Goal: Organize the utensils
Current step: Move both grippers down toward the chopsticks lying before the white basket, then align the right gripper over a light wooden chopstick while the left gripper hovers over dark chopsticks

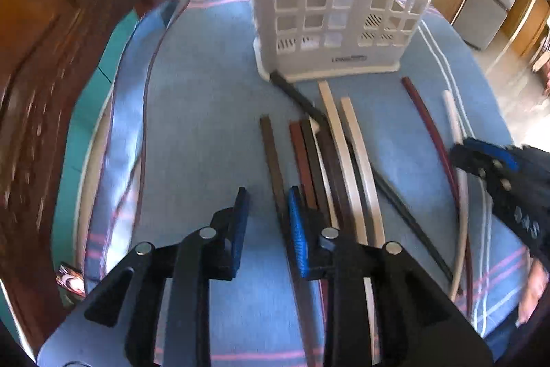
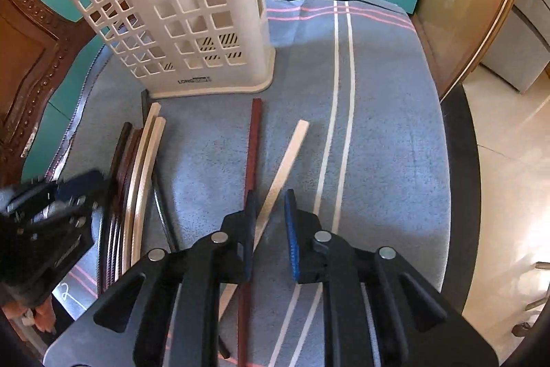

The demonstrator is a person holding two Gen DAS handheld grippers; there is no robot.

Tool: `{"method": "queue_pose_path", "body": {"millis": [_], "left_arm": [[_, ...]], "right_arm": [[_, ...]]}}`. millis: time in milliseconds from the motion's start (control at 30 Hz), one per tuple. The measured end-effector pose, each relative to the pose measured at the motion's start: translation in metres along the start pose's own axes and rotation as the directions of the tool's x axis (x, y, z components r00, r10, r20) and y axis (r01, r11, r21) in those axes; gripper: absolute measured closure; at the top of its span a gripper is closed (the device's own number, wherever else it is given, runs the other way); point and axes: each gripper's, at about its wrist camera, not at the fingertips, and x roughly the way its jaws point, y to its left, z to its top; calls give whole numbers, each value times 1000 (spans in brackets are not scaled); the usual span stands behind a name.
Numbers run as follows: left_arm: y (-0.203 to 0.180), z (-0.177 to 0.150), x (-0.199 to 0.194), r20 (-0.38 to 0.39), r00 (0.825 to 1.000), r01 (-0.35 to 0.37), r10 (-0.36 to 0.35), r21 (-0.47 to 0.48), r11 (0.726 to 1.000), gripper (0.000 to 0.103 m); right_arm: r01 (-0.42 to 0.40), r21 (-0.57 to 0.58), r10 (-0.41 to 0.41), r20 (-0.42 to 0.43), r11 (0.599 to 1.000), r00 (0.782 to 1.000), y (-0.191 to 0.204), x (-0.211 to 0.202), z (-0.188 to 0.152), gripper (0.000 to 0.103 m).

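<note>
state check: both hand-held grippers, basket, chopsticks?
left hand-held gripper: open, holding nothing, over the cloth.
right hand-held gripper: open, astride the cream chopstick, not closed on it.
basket: upright on the cloth; looks empty through its holes.
red chopstick: flat on the cloth, crossing the cream one.
chopstick bundle: flat, side by side before the basket.

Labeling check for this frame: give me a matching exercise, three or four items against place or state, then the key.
Items:
1. white basket
2. dark red chopstick
3. pale chopstick
4. left gripper

States:
A. open, above the bundle of sticks
B. upright at the cloth's far side
C. lies apart from the bundle, straight
D. runs between the right gripper's fingers

Pairs: 1-B, 2-C, 3-D, 4-A
</note>
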Motion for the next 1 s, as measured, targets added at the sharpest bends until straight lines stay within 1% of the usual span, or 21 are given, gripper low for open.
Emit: {"method": "queue_pose_path", "body": {"millis": [67,100,167,200,267,300,333,400,533,600,700,767,800,867,1000], "left_arm": [[0,6,2,15,1000,12,-11,-30,999,77],[1,6,2,27,999,22,-21,-55,998,77],[1,1,-3,39,999,20,-17,-79,997,77],[-1,1,-4,44,999,13,-10,-77,997,77],[-6,0,-5,47,999,11,-8,-68,998,77],[-6,0,-5,44,999,19,-16,-71,997,77],[2,-11,-13,42,999,28,-25,-76,997,77],[4,-12,-16,37,999,39,-36,-87,995,77],[10,-14,-13,35,998,46,-43,-95,994,77],[9,-20,-5,37,998,44,-41,-89,995,77],[13,-25,-7,37,998,48,-45,-86,995,77],[16,-29,-8,38,998,51,-48,-82,995,74],[14,-29,-8,40,998,50,-47,-76,996,73],[13,-31,-8,45,998,43,-40,-66,997,72],[10,-31,-6,48,998,40,-37,-58,998,68]], "right_arm": [[-1,3,1,-7,1000,1000,2,6,0,86],[-6,8,6,-9,1000,1000,0,10,1,86],[-5,-9,5,4,1000,1000,2,11,2,86],[-4,-28,4,6,1000,1000,3,11,1,88],[-11,-60,11,-5,998,1000,4,11,0,94],[-14,-61,14,-6,998,1000,7,8,-3,95],[-15,-55,15,-3,998,1000,4,5,-3,97],[-2,-24,2,11,1000,1000,-3,-3,-2,97],[18,101,-18,-7,995,1000,-30,1,-1,97],[13,120,-13,-4,993,1000,-33,2,-2,97],[28,109,-28,1,994,1000,-30,-1,-4,96],[37,97,-38,9,995,999,-27,-4,-6,95],[39,91,-41,11,995,999,-26,1,-5,94],[39,80,-40,16,996,999,-21,1,-4,90],[42,61,-44,20,997,999,-10,-3,-3,87]]}}
